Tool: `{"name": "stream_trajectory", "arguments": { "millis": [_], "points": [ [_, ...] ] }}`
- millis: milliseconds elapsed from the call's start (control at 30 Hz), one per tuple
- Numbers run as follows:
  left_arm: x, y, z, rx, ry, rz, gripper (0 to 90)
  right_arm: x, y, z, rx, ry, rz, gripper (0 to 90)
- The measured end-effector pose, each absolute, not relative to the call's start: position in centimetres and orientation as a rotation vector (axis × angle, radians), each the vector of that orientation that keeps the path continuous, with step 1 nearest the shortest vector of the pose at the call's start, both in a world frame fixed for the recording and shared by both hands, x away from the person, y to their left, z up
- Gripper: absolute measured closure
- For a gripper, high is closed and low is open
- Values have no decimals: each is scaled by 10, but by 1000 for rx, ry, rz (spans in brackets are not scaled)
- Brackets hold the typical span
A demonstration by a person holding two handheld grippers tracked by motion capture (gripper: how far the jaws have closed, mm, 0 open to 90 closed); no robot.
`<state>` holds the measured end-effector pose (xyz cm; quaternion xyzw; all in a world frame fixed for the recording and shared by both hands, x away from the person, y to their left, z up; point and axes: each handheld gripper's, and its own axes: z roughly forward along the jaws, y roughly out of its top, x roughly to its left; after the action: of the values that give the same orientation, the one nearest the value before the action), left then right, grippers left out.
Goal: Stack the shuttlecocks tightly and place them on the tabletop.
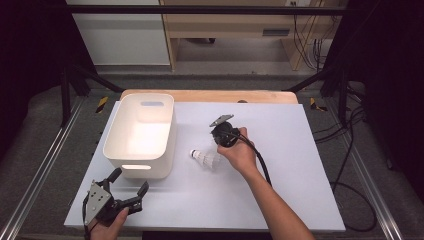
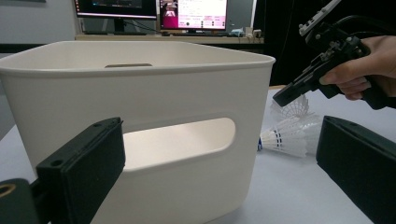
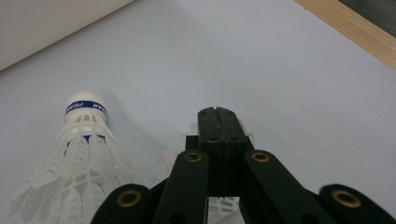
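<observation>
Nearest in the high view, my left gripper (image 1: 129,192) hangs spread wide and empty before the white bin (image 1: 116,131), leaving it reachable. Left gripper view: the bin's handle slot faces me; shuttlecocks (image 2: 285,139) lie beside it. Right gripper view: my right gripper (image 3: 218,116) is pinched together on feathers (image 3: 245,130) of one shuttlecock, open table ahead.

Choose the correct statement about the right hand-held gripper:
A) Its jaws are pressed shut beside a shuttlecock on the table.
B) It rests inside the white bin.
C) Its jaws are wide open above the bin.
A: in the right gripper view the right hand-held gripper has its jaws pressed together, with a shuttlecock lying next to it on the table.
</observation>
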<state>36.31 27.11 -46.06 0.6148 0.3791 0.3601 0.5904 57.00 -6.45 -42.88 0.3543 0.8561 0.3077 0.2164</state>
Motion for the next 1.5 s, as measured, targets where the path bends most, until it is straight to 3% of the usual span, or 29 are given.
{"name": "stream_trajectory", "arguments": {
  "millis": [600, 1500],
  "points": [
    [363, 269, -461, 1441, 878, 840, 14, 543, -90, -423, 959, 2372, 855, 897],
    [364, 267, -462, 1451, 874, 840, 15, 512, -134, -444, 976, 2384, 818, 898]
  ]
}}
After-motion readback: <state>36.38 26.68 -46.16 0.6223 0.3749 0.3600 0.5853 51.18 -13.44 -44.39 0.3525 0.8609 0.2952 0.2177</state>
